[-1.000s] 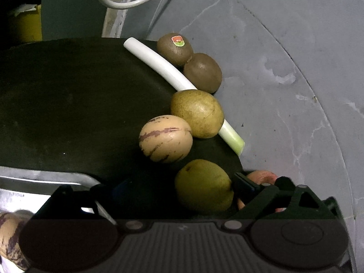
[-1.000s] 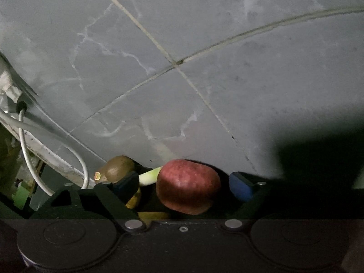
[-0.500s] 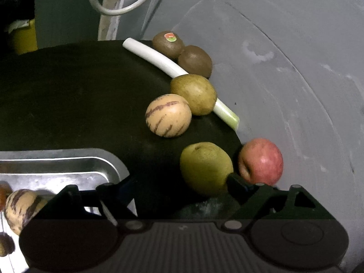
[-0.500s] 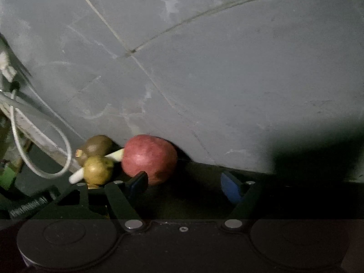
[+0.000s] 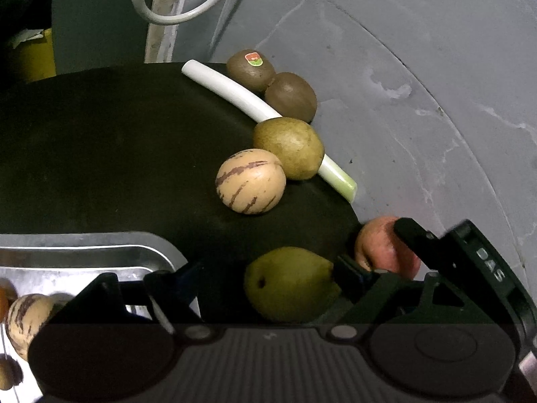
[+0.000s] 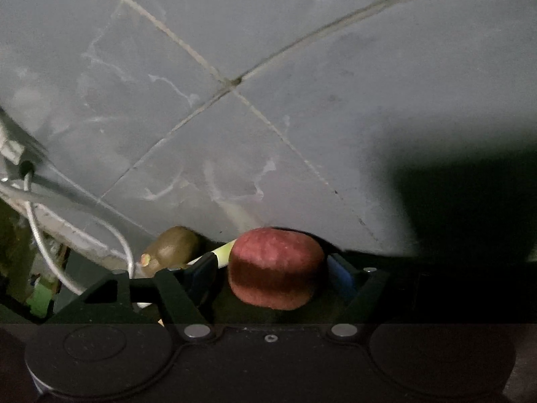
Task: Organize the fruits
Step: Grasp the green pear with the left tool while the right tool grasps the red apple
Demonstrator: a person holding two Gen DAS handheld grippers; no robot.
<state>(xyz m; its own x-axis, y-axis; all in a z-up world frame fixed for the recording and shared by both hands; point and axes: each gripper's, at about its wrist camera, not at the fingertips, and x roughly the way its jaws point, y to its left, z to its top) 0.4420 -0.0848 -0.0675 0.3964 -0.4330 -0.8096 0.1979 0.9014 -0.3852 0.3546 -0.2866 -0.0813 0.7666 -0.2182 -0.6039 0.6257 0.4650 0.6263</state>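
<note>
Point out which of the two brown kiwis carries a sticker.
The farther brown kiwi, at the white leek stalk's far end: a red-and-green sticker sits on top. Its neighbouring brown kiwi shows none.

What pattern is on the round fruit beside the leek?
Tan skin with dark purple streaks: a pepino melon, clearest in the left wrist view.

- I count two kiwis [image 5: 251, 69] [image 5: 290, 95] touching at the table's [image 5: 100, 154] far edge.
- Two green pears [image 5: 290, 146] [image 5: 288, 283].
- Two striped pepino melons: one on the table [image 5: 250, 181], one in the tray [image 5: 27, 315].
- One red apple [image 6: 277, 267].
- One leek stalk [image 5: 235, 92].
- One metal tray [image 5: 100, 248].
</note>
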